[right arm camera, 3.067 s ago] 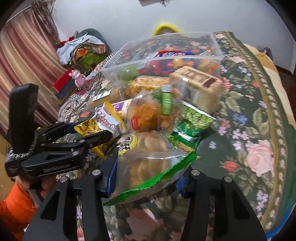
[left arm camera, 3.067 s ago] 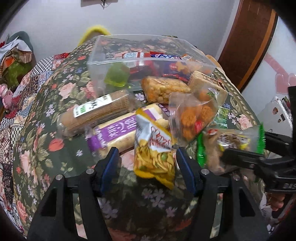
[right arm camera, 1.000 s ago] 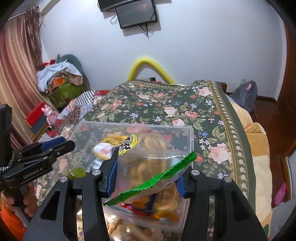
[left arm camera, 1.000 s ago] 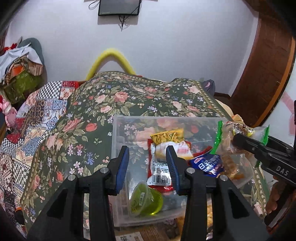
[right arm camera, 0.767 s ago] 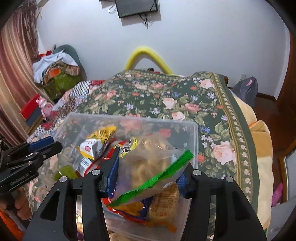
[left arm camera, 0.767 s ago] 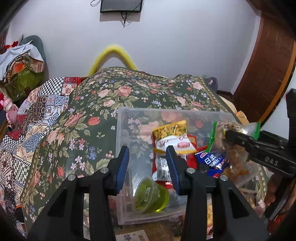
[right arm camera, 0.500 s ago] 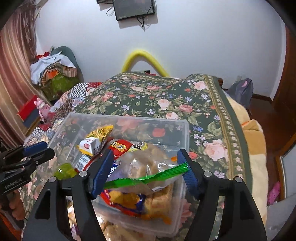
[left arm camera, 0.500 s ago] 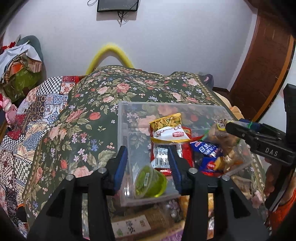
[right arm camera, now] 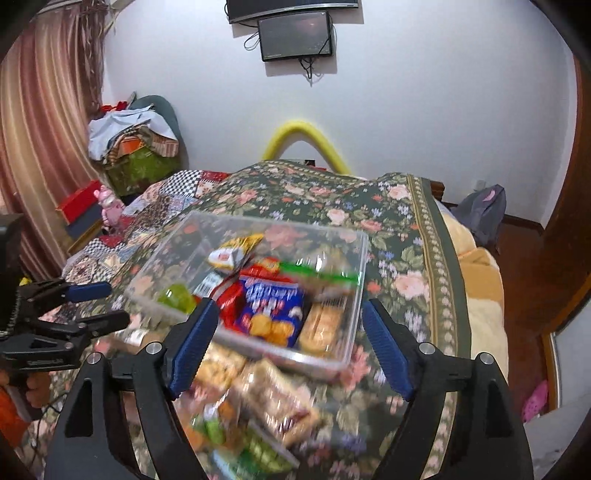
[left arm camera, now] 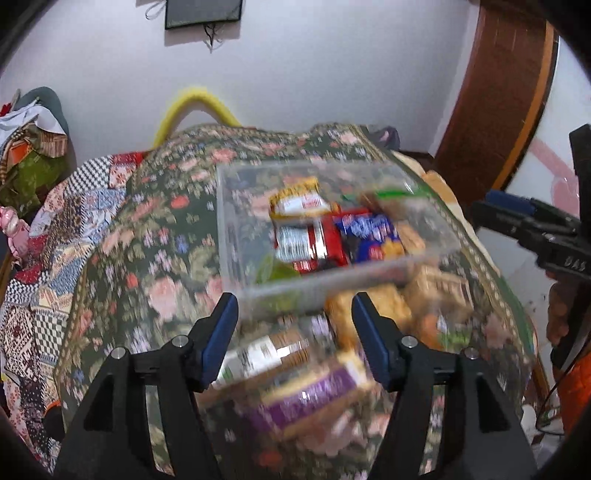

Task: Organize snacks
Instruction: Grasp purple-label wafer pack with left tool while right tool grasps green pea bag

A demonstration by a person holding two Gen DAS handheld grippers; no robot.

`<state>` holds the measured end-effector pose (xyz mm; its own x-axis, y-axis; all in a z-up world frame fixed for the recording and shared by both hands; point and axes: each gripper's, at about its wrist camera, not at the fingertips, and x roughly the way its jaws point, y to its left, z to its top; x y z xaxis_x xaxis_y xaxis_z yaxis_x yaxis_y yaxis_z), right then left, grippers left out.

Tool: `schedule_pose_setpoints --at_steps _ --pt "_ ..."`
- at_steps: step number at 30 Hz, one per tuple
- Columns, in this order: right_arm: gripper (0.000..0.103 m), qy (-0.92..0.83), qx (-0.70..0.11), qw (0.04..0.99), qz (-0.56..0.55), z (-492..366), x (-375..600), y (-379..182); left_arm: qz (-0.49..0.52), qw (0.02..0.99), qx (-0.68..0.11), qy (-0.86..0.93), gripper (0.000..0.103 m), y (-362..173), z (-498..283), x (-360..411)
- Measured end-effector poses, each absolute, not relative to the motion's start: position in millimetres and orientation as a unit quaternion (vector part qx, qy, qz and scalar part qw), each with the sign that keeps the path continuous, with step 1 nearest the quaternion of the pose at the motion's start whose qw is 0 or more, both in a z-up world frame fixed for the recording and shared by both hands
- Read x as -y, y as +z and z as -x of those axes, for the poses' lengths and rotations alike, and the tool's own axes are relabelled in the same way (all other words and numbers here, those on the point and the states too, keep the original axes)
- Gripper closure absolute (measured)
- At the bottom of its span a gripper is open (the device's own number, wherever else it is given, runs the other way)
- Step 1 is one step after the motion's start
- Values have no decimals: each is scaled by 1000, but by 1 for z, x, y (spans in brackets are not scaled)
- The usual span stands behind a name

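Covering nearly everything low in both views, the floral bedspread (right arm camera: 402, 229) carries a clear plastic bin (right arm camera: 354, 295) near its middle, and every other place here is reckoned from that bin. Beyond the bin's far wall a yellow foam arch (right arm camera: 306, 136) rises against the white wall (right arm camera: 424, 92), with a dark screen (right arm camera: 297, 35) mounted above it. Off the bin's far left, a heap of clothes (right arm camera: 129, 136) sits by a striped curtain (right arm camera: 40, 122), and a checkered quilt (left arm camera: 37, 295) spreads out on the bin's left side.

Inside the bin lie several snacks, all blurred by motion: a blue cookie pack (right arm camera: 271, 310) toward the near wall, a red packet (left arm camera: 314, 245) just left of it, a yellow-and-white pouch (right arm camera: 232, 253) toward the far wall, a green-edged bag (right arm camera: 321, 275) on the right, and a small green jelly cup (right arm camera: 177, 297) in the near left corner.

Loose snacks crowd the bedspread just before the bin's near wall — a purple-labelled biscuit pack (left arm camera: 314, 398), a round biscuit roll with a white label (left arm camera: 266, 350), and an orange-brown snack bag (left arm camera: 369, 314) touching the bin's near right corner.

Both tools are above that loose pile. The left gripper (left arm camera: 293, 332) has its fingers spread apart with nothing between them; the right gripper (right arm camera: 286, 345) is spread wider and likewise empty — its blue pads (right arm camera: 386, 354) frame the bin's near wall.
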<state>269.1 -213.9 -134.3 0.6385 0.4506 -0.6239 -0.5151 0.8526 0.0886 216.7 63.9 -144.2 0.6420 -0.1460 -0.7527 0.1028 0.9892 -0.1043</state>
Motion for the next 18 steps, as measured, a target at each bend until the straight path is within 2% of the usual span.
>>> schedule_pose_setpoints --at_steps 10,18 --pt "24 261 -396 878 57 -240 233 -188 39 868 -487 -94 39 -205 -199 -55" --pt "24 267 -444 854 39 -232 240 -226 34 862 -489 -128 31 -215 -205 -40"
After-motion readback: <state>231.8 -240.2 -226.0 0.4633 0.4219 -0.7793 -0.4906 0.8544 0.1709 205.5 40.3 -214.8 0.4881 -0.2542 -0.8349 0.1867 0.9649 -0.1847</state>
